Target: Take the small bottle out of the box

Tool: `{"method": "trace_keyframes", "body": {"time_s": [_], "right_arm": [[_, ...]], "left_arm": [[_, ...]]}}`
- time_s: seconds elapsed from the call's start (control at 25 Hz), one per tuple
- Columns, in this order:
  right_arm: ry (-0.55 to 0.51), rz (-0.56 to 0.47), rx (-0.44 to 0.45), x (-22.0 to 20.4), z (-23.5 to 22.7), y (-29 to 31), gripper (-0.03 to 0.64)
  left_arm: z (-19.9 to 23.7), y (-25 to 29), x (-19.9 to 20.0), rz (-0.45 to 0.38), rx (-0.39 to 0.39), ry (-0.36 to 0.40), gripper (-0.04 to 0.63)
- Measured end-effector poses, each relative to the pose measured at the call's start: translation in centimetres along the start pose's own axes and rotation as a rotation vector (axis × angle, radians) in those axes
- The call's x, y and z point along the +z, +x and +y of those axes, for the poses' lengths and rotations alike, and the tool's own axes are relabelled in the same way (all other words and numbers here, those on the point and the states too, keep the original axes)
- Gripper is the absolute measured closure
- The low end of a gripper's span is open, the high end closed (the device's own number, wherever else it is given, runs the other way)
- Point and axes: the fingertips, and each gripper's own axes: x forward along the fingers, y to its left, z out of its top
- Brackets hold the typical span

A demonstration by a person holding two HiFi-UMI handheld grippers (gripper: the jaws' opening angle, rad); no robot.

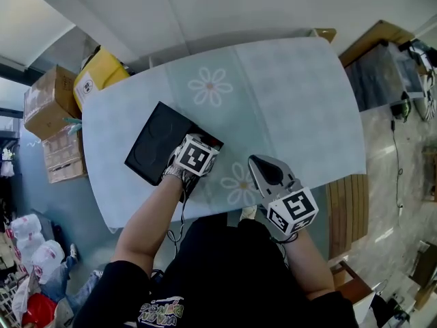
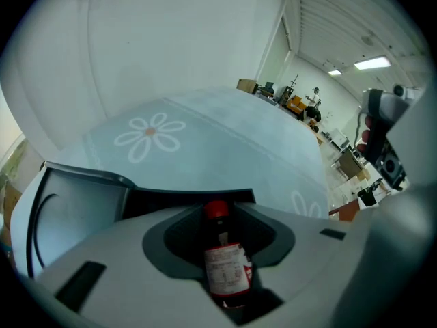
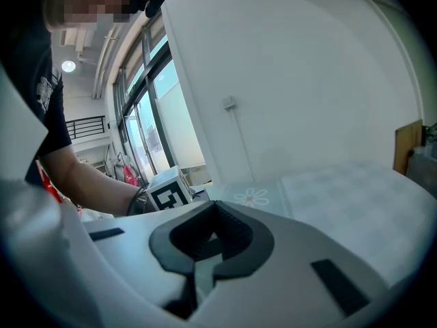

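A black box point(image 1: 151, 147) lies open on the pale blue flowered table point(image 1: 293, 94), left of centre. My left gripper point(image 1: 201, 145) reaches down into its near right corner. In the left gripper view, the small bottle point(image 2: 226, 268), with red cap and white-and-red label, stands between the jaws of the left gripper point(image 2: 222, 217); a dark gap shows beside it, so the jaws look open around it. The box's raised lid point(image 2: 68, 203) stands to the left. My right gripper point(image 1: 263, 168) hovers by the table's front edge, shut and empty, as the right gripper view point(image 3: 205, 251) confirms.
Cardboard cartons point(image 1: 48, 101) and a yellow box point(image 1: 99, 74) are stacked on the floor beyond the table's left end. A wooden bench point(image 1: 348, 203) stands at the right front, and a clear bin point(image 1: 382, 74) farther right.
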Motion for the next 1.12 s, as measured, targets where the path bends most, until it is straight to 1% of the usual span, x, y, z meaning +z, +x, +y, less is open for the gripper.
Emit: {"method": "trace_keyframes", "body": {"time_s": [0.28,0.48,0.56,0.88,1.0,1.12], "right_arm": [[0.012,-0.005,-0.003,-0.2,0.2,0.4,0.594],[0.017,-0.005,-0.009,-0.3,0.2,0.5,0.594],[0.021,-0.005,-0.013,-0.4,0.1,0.5,0.594],[0.033,-0.005,-0.01,-0.6,0.1,0.8,0.594],[0.031,-0.003,0.0,-0.5,0.4,1.1,0.594],[0.027,0.001,0.007,-0.5,0.5,1.1,0.594]], "left_arm": [[0.1,0.6,-0.7,0.109,-0.041,-0.011,0.426],[0.6,1.4,-1.3,0.176,-0.011,0.013,0.416],[0.8,1.9,-1.6,0.189,-0.003,0.021,0.416],[0.6,2.1,-1.3,0.162,0.012,0.074,0.416],[0.5,2.3,-1.8,0.157,0.005,0.083,0.416],[0.5,2.3,-1.6,0.13,0.012,0.087,0.417]]}}
